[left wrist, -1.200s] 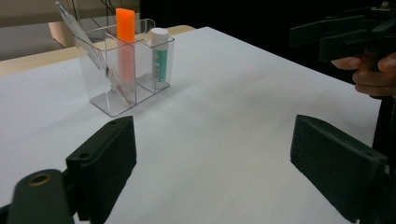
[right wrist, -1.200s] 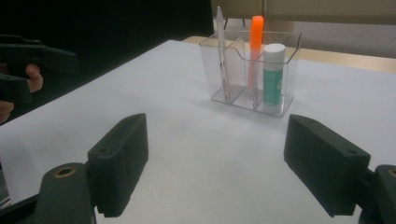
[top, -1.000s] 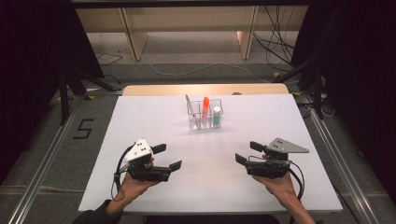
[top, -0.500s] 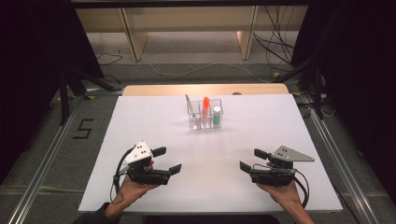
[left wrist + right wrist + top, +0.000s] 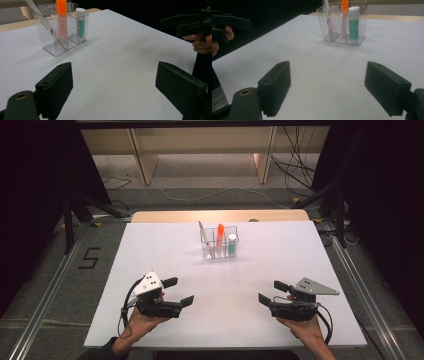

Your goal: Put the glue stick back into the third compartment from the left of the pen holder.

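**Worktop inventory: both hands idle**

My left hand-held gripper (image 5: pixel 179 291): jaws spread wide, holding nothing, near edge of white worktop (image 5: pixel 165 250). My right hand-held gripper (image 5: pixel 272 291): likewise wide open, holding nothing. Clear organiser (image 5: pixel 219 245): far centre, well apart from both. Contents: orange marker (image 5: pixel 220 236), green-labelled glue stick (image 5: pixel 232 244), a leaning slender item, possibly a ruler (image 5: pixel 45 22).

High view overhead; both gripper views low, sharing the organizer (image 5: pixel 219 243).

I have the left tool (image 5: pixel 178 291) low near my side, jaws spread wide and empty. My right tool (image 5: pixel 272 291) mirrors it, jaws wide apart, each held in one hand.
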Tool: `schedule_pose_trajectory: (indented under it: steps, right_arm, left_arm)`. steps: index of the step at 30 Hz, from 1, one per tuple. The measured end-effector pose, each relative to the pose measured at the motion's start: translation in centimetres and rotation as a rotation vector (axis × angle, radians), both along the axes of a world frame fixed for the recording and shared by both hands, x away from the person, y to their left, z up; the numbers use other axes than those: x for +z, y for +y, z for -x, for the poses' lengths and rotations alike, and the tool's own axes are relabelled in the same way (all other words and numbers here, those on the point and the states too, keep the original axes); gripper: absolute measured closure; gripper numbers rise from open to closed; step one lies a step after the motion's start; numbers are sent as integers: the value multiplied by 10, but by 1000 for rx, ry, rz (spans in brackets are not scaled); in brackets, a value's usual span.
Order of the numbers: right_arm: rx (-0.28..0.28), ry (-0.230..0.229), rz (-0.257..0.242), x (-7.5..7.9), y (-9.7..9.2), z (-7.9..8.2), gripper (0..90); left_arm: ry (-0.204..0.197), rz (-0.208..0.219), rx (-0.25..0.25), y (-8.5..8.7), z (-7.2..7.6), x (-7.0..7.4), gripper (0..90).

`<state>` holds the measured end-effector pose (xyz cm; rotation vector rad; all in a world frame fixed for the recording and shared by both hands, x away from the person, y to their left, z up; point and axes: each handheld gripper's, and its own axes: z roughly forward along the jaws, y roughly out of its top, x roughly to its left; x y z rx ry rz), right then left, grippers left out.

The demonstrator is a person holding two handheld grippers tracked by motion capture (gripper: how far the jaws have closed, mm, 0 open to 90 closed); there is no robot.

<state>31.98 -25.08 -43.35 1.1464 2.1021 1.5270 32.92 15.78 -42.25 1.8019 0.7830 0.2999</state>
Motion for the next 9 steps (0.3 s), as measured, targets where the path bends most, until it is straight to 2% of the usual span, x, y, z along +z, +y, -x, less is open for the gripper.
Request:
schedule_pose_trajectory:
  steps: [9]
  right_arm:
    - [1, 4, 8, -1, 1, 0, 220]
  left_arm:
    - [-10, 0, 3, 1, -1, 1, 139]
